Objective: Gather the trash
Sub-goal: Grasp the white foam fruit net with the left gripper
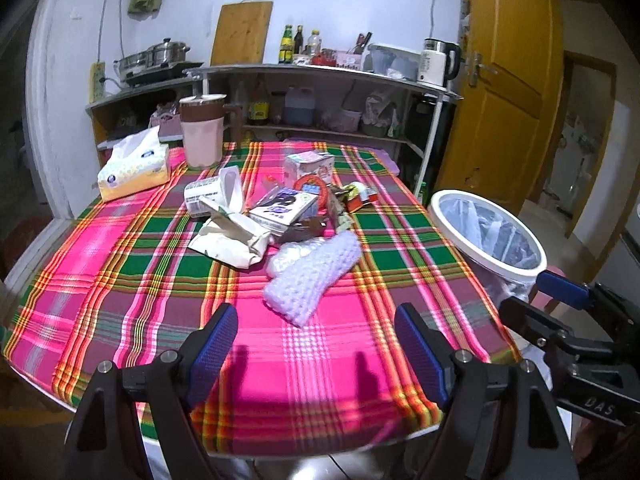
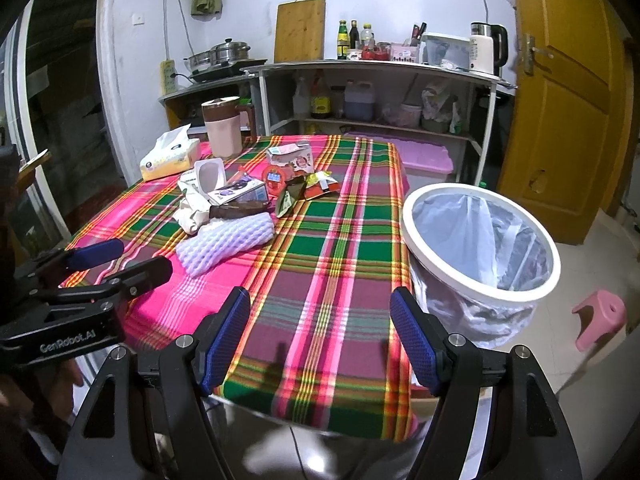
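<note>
Two claws, left claw [image 1: 316, 354] and right claw [image 2: 320, 338], hover with jaws apart over the near tabletop [image 1: 120, 280]. One trash pile [image 1: 276, 216] lies mid-tabletop; one tissue box [image 1: 134, 168] far left; one lined bin [image 2: 480, 240] right.

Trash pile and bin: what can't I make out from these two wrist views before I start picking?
- Bin contents: the liner and near rim hide the bottom in both views.
- Trash pile: pieces overlap; what lies under the white foam net and the paper bag is hidden.
- Package labels: too small and blurred.
- Near table edge: covered by the left gripper and right gripper, both open.
</note>
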Motion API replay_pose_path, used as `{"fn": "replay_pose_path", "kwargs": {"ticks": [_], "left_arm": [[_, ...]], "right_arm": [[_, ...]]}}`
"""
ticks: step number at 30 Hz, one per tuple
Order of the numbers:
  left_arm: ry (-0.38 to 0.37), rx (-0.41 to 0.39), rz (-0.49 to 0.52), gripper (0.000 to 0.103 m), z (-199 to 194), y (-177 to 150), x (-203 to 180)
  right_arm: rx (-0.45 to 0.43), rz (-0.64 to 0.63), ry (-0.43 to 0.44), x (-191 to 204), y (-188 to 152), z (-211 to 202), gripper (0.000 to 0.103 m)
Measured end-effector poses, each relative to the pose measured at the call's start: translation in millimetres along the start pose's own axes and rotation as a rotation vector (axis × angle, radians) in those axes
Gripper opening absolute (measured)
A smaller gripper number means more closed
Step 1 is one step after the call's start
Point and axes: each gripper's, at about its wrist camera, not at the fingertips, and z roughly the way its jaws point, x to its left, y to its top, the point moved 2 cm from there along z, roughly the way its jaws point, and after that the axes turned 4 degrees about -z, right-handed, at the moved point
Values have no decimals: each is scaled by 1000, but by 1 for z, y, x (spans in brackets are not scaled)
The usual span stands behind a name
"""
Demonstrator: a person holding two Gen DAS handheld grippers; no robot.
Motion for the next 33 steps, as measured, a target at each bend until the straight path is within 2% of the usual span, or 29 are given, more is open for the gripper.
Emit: {"fn": "replay_pose_path", "kwargs": {"ticks": [4, 12, 17, 19, 24, 28, 33], "left_arm": [[-21, 21, -24, 81, 19, 8, 12], [3, 73, 48, 80, 62, 20, 16], [-11, 115, 104, 61, 85, 19, 10], [-11, 120, 123, 48, 89, 17, 7], [-17, 110, 131, 28, 87, 14, 5], [-35, 95, 113, 24, 79, 14, 8], [-71, 68, 69, 23, 60, 16, 15]], "right_arm": [[12, -2, 16, -1, 8, 14, 73], [45, -8, 36, -1, 23, 42, 73], [60, -8, 40, -2, 31, 58, 73], [65, -9, 40, -2, 32, 63, 73], [76, -14, 39, -2, 35, 72, 73], [79, -20, 39, 0, 37, 76, 73], [82, -29, 42, 4, 39, 78, 73]]}}
